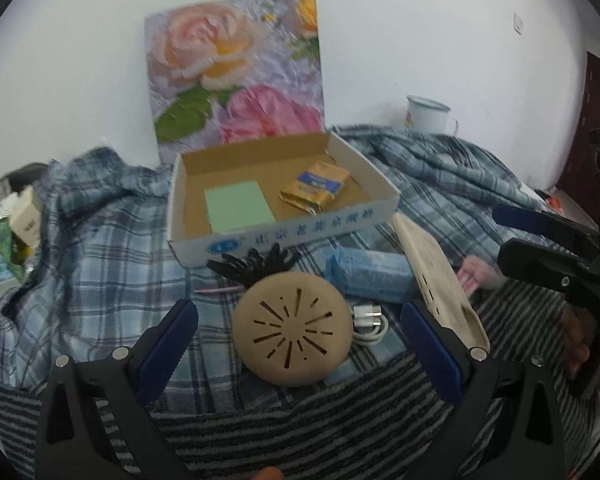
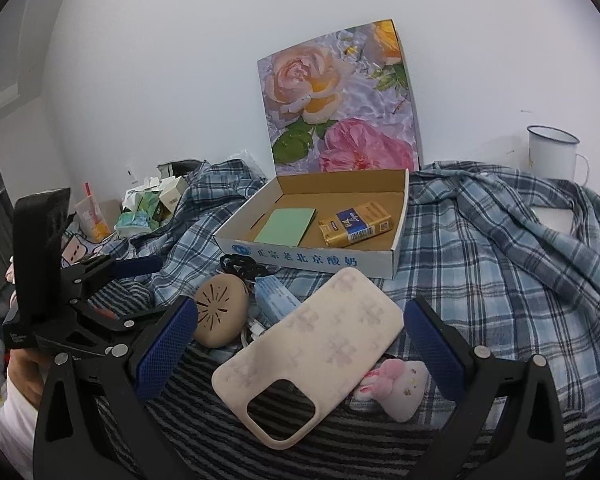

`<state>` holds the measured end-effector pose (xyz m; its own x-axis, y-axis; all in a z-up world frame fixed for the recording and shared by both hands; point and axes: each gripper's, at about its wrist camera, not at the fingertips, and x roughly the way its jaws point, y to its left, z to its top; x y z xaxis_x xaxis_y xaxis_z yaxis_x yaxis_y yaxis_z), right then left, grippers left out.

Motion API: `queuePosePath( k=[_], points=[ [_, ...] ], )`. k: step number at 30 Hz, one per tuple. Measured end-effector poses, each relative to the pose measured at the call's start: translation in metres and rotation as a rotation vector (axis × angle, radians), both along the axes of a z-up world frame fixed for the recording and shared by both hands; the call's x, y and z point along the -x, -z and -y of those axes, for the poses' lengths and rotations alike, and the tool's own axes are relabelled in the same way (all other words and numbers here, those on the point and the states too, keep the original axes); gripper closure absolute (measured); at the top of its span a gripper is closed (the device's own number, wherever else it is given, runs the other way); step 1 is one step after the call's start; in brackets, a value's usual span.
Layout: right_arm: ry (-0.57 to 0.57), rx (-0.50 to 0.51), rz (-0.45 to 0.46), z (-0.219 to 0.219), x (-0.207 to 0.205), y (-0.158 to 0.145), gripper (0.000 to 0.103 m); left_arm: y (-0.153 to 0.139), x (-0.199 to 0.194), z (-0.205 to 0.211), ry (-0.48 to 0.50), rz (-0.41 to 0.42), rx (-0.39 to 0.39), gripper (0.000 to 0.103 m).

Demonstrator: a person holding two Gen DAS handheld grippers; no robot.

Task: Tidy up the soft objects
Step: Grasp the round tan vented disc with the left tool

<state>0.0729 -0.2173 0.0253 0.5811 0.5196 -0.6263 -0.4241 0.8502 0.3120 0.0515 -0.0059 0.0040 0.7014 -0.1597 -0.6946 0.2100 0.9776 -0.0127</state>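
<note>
While both claws gape, round tan perforated pouch [image 1: 290, 330] faces left claw [image 1: 300, 344]; soft phone case [image 2: 311, 354] faces right claw [image 2: 300, 344].

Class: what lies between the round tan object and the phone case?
In the right wrist view, a pale blue tissue pack and a white cable.

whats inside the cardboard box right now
Inside the open cardboard box lie two things on its brown floor: a green pad to the left and a gold and blue packet to the right, apart from each other. Whatever is under them is covered.
</note>
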Motion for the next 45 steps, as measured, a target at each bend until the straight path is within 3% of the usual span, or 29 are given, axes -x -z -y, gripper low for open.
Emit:
queuePosePath(
  k=[8, 11, 18, 21, 25, 31, 45],
  points=[
    [0.012, -0.007, -0.039, 0.003, -0.004, 0.007, 0.0, 0.017, -0.031, -0.001, -0.004, -0.111, -0.005, 0.0],
    [0.016, -0.007, -0.046, 0.004, -0.005, 0.009, 0.0, 0.026, -0.039, 0.003, -0.008, -0.132, -0.036, 0.0],
    [0.02, -0.004, -0.054, 0.004, -0.005, 0.012, 0.0, 0.038, -0.047, 0.0, -0.017, -0.167, -0.018, 0.0],
    [0.019, -0.002, -0.056, 0.004, -0.006, 0.012, 0.0, 0.047, -0.052, -0.002, -0.011, -0.212, 0.001, 0.014],
    [0.018, 0.011, -0.065, 0.002, -0.006, 0.014, 0.0, 0.052, -0.056, -0.01, 0.005, -0.246, 0.073, 0.019],
    [0.018, 0.018, -0.067, 0.002, -0.007, 0.015, 0.0, 0.046, -0.049, -0.006, 0.003, -0.194, 0.045, 0.022],
    [-0.008, 0.034, -0.105, -0.002, -0.012, 0.024, 0.0, 0.014, -0.016, -0.003, -0.052, 0.049, -0.033, 0.022]
  ],
)
